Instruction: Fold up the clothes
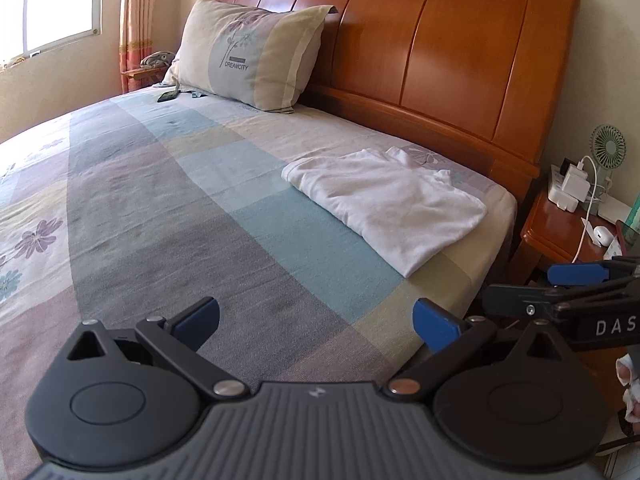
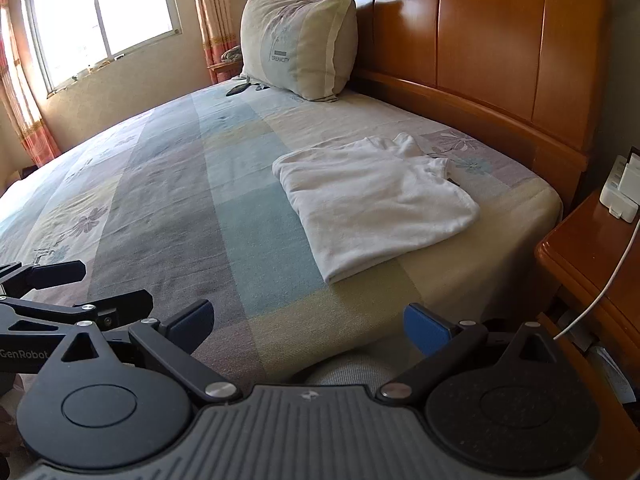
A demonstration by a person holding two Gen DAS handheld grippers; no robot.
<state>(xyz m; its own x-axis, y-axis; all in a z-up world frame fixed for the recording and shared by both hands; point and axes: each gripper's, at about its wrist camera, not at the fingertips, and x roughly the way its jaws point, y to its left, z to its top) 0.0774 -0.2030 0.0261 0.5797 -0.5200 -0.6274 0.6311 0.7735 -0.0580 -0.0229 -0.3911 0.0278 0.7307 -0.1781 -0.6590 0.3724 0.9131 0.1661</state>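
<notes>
Both wrist views sit low beside the bed (image 1: 200,208), facing its headboard (image 2: 480,40), seemingly side by side.

You are looking at a bed (image 1: 168,208) under a patchwork floral sheet, with a wooden headboard (image 1: 440,48) rising behind it. A pillow (image 1: 252,48) printed DREAMCITY is leaning against that headboard, and a dark phone (image 1: 167,96) is lying just beside it on the sheet. A window (image 2: 100,12) is letting in bright light next to striped curtains (image 2: 212,12). To your right a wooden nightstand (image 1: 560,232) is carrying a small green fan (image 1: 609,147), a white charger (image 1: 576,180) and a white cable (image 1: 586,232).
</notes>
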